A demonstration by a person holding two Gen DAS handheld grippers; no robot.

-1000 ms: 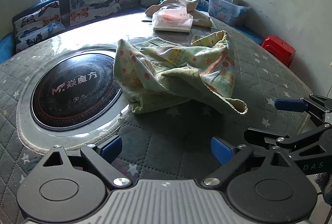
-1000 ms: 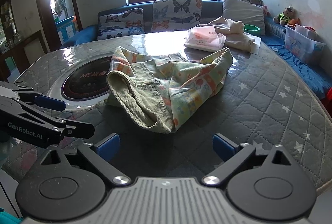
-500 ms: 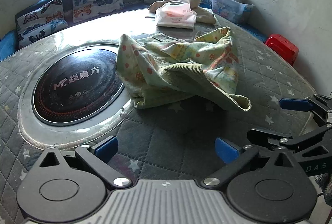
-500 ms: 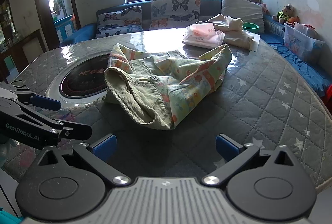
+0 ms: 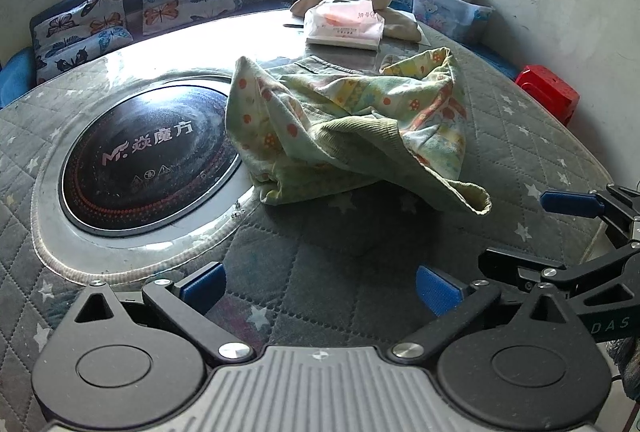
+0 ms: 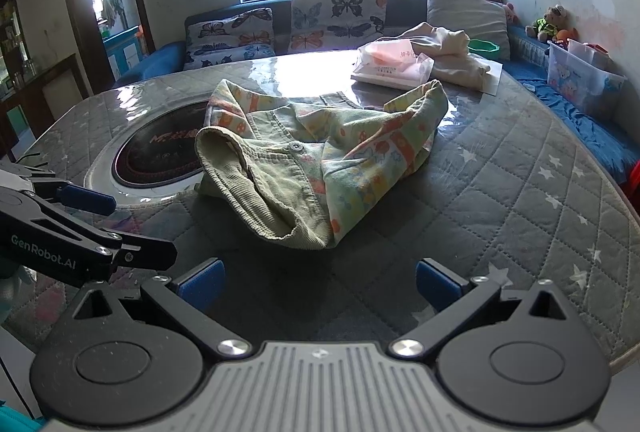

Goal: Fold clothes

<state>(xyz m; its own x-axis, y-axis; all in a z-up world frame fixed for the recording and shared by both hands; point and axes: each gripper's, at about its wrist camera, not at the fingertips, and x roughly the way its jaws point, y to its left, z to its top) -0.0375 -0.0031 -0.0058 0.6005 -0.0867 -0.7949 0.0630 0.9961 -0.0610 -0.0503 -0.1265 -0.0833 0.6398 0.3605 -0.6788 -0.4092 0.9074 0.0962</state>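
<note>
Two grippers are held spread wide above the near edge of the table, and nothing is gripped in either: the left gripper (image 5: 320, 282) has its blue pads set far apart over bare quilting, and the right gripper (image 6: 318, 282) is likewise parted over empty cover. Just beyond both, the small garment (image 6: 320, 160) is seen lying in a rumpled heap on the quilted table cover (image 6: 520, 200), with its far left portion draped over the rim of the round black cooktop (image 5: 148, 160) set into the table. An olive corduroy outside and a printed, pastel lining are shown, the lining being turned out over much of the heap; a button (image 6: 295, 147) is visible near the middle, and an open cuff or hem (image 5: 474, 198) is thrust toward the grippers. The piece is judged to be light, soft and limp, so that it would sag and slide rather than hold any shape, though the corduroy edges are likely firmer than the lining. A hold is best taken at the ribbed seams or hems, at two well-separated points, so that the cloth can be spread flat. Farther back, a plastic-wrapped packet (image 6: 394, 66) and a cream cloth (image 6: 452, 56) are left on the table.
</note>
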